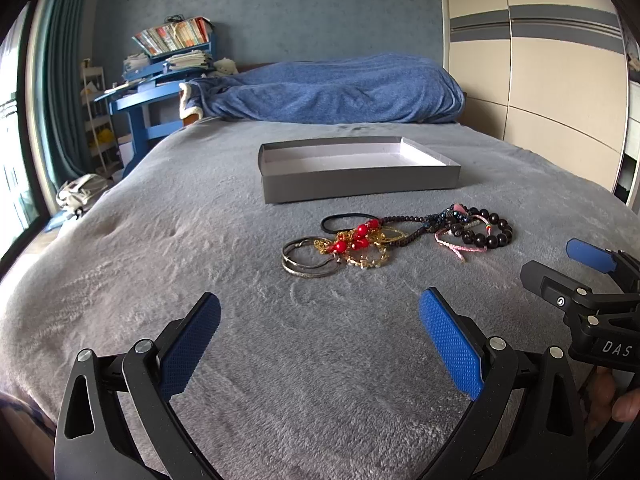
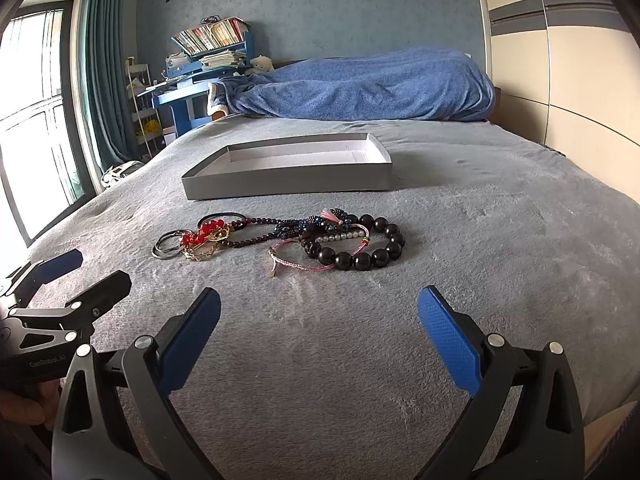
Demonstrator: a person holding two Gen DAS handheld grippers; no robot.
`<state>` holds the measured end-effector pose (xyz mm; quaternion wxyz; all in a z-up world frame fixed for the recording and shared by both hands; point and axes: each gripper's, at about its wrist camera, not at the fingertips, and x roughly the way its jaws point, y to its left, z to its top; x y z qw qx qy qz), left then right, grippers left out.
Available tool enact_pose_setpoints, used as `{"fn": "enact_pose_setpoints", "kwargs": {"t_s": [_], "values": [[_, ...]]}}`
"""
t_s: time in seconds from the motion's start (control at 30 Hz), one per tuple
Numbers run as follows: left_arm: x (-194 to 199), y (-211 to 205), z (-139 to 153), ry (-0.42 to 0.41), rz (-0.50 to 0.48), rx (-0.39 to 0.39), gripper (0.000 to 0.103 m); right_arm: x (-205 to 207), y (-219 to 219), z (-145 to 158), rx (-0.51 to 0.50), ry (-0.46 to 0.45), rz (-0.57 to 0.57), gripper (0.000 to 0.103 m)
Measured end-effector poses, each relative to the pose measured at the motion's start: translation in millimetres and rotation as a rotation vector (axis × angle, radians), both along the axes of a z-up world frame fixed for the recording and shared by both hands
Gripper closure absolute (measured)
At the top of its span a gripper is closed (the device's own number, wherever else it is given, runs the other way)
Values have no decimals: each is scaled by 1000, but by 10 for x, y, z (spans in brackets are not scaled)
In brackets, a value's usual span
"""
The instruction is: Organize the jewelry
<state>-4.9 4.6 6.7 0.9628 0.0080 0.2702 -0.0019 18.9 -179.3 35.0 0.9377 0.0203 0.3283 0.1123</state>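
A pile of jewelry lies on the grey bed blanket [image 1: 200,260]: silver bangles [image 1: 308,261], red bead and gold pieces [image 1: 358,240], a black hair tie [image 1: 340,222], a dark bead necklace [image 1: 404,222], a pink cord bracelet [image 1: 452,245] and a black bead bracelet [image 1: 490,236]. In the right wrist view the black bead bracelet [image 2: 360,254] is nearest. An empty grey box [image 1: 360,182] stands behind the pile, also in the right wrist view [image 2: 288,182]. My left gripper [image 1: 320,344] is open, short of the pile. My right gripper [image 2: 320,344] is open and empty, and shows in the left wrist view [image 1: 560,268].
A crumpled blue quilt [image 1: 340,88] lies at the head of the bed. A blue desk with books [image 1: 160,80] stands at the back left by the curtain. A wardrobe [image 1: 540,80] runs along the right. The bed's left edge drops to a bag [image 1: 80,194] on the floor.
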Motion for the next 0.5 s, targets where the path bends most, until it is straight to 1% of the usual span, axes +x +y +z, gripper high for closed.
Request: {"fn": "enact_pose_setpoints", "kwargs": {"t_s": [0.27, 0.5], "values": [[-2, 10, 0, 1, 2, -6, 4, 2, -7, 2, 0, 0, 0, 5], [39, 71, 28, 1, 33, -7, 4, -8, 20, -7, 4, 3, -3, 5]]}}
